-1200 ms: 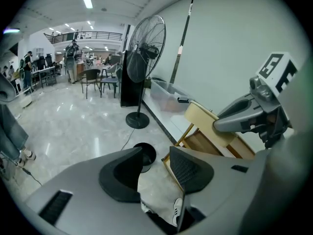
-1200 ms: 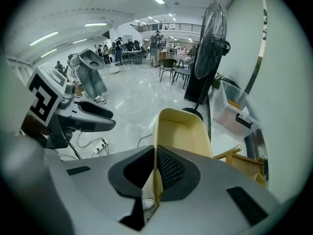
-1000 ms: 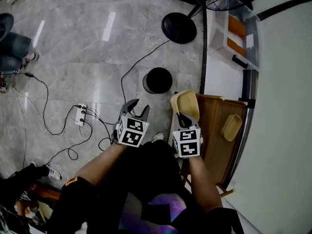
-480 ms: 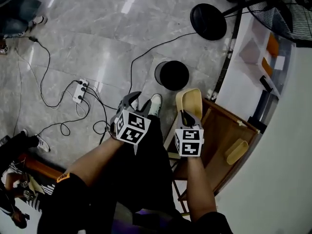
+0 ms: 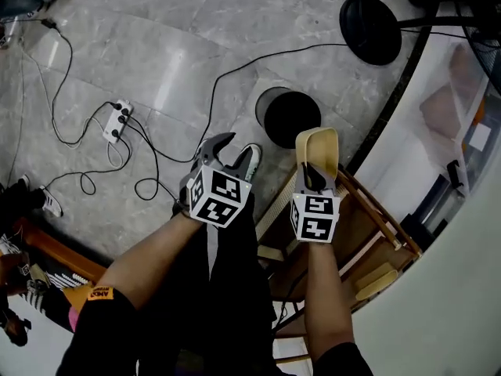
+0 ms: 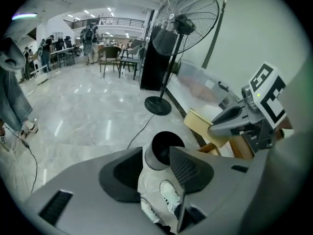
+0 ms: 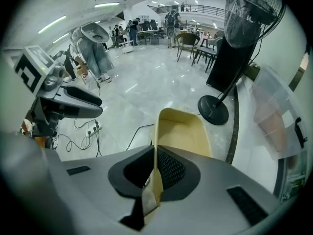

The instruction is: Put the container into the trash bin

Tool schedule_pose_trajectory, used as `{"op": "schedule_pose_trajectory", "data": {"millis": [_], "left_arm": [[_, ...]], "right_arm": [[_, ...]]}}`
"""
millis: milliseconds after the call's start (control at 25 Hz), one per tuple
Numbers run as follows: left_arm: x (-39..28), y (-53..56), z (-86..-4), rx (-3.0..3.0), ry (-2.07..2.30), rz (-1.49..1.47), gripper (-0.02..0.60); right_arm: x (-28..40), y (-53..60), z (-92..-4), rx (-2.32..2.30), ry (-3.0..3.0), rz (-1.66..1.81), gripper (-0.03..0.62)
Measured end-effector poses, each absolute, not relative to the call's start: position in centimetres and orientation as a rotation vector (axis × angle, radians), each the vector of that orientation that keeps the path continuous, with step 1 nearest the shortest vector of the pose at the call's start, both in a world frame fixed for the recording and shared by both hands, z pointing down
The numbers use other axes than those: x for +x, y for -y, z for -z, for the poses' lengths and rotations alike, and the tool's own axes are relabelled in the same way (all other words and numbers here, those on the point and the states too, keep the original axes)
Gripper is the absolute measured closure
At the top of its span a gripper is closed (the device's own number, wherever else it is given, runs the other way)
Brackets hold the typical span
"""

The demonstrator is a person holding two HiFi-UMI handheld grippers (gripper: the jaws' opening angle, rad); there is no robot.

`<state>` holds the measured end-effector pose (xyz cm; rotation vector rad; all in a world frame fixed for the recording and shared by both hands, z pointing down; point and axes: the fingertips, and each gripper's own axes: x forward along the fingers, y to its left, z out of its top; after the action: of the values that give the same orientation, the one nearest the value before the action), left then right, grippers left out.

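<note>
The trash bin (image 5: 288,116) is a round black bin standing on the grey floor; it also shows between the left jaws, bin (image 6: 164,148). My right gripper (image 5: 313,180) is shut on the rim of a tan oblong container (image 5: 317,151), whose far end hangs just right of the bin's rim. In the right gripper view the container (image 7: 185,131) stretches out ahead of the gripper (image 7: 155,153), its wall pinched between the pads. My left gripper (image 5: 225,149) hangs left of the bin, open and holding nothing; in its own view the gripper (image 6: 156,153) frames the bin and white shoes (image 6: 168,195).
A wooden chair (image 5: 368,225) stands under the right arm, with a second tan container (image 5: 377,280) on it. A fan base (image 5: 370,28) and its cable lie beyond the bin. A power strip (image 5: 117,120) with cables lies at the left. A clear plastic box (image 7: 274,116) stands at the right.
Both grippers have sunk toward the floor. The right one has carried the container closer to the bin's rim. The left jaws stay open.
</note>
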<state>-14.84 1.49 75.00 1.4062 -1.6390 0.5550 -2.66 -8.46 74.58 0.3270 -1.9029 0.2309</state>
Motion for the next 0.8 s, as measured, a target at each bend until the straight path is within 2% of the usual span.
{"op": "schedule_pose_trajectory", "data": {"millis": [440, 800], "left_arm": [[-18.3, -0.3, -84.0, 1.338, 1.623, -0.6, 0.407], [-18.3, 1.4, -89.4, 1.318, 1.609, -0.558, 0.407]], "right_arm": [[-6.0, 9.4, -86.7, 0.17, 1.848, -0.195, 0.562], [-6.5, 10.0, -93.6, 0.132, 1.813, -0.195, 0.562]]}}
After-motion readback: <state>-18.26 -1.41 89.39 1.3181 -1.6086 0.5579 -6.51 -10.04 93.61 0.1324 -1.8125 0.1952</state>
